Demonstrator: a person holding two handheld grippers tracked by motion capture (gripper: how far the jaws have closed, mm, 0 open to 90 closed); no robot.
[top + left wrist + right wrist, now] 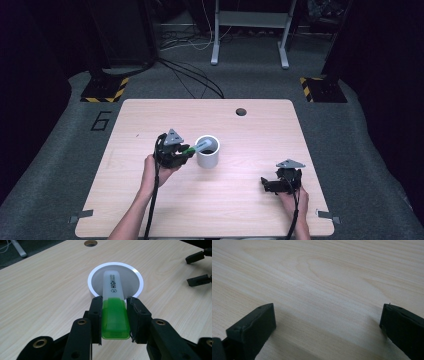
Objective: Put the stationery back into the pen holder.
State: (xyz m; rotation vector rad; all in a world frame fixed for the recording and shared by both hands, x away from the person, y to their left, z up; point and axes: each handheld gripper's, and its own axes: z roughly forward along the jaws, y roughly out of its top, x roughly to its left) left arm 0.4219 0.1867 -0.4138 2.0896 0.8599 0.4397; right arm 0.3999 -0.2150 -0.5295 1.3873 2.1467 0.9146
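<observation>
Centre-left of the high view, our left tongs (186, 151) are clamped on a green highlighter (196, 148), gripping it by the green cap end. Its white barrel pokes out over the mouth of the white cup (208, 158), which stands upright on the worktop (235, 205). In the left gripper view the highlighter (113, 307) lies along the line of the jaws, both pads pressing the cap sides, and the barrel tip sits above the cup (115, 281) opening, roughly centred between the rims.

Lower right of the high view, our right tongs (266, 185) rest low by the worktop, well apart from the cup. In the right gripper view the jaws stand wide apart with nothing between them, just bare wood grain (319, 290).

Step in hand looks like dropping the highlighter into the cup. To do it well we'd tip the barrel end steeper so it points down into the opening, keep it off the near rim, and lower it before letting go. Releasing at this shallow angle could knock the cup over or let the pen skid out, since nothing steadies the cup.
</observation>
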